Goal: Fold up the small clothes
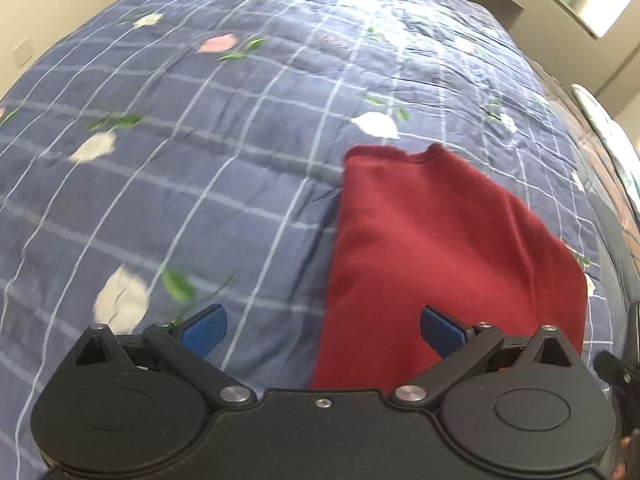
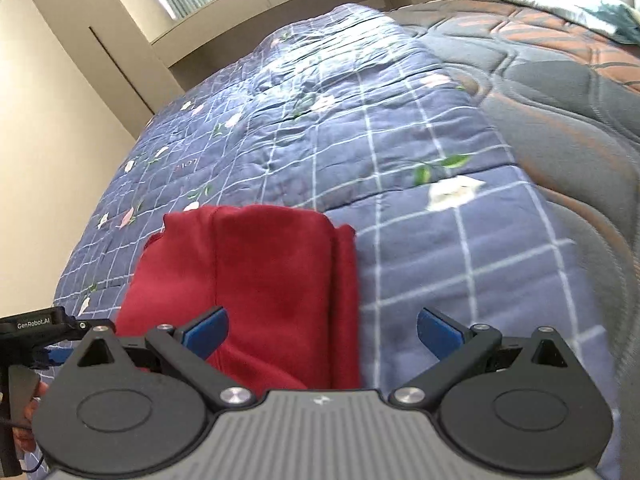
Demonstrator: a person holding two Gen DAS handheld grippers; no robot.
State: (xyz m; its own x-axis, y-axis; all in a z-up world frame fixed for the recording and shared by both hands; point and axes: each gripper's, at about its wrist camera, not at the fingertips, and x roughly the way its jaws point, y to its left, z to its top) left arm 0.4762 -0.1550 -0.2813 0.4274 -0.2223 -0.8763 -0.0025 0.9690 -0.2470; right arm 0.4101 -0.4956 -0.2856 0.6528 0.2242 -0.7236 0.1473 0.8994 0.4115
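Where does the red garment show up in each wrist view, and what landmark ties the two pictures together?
Left wrist: the red garment lies lower right, running under the right fingertip of the open left gripper.
Right wrist: the garment lies lower centre-left, behind the left fingertip of the open right gripper.
Shared landmark: the blue checked quilt beneath it.
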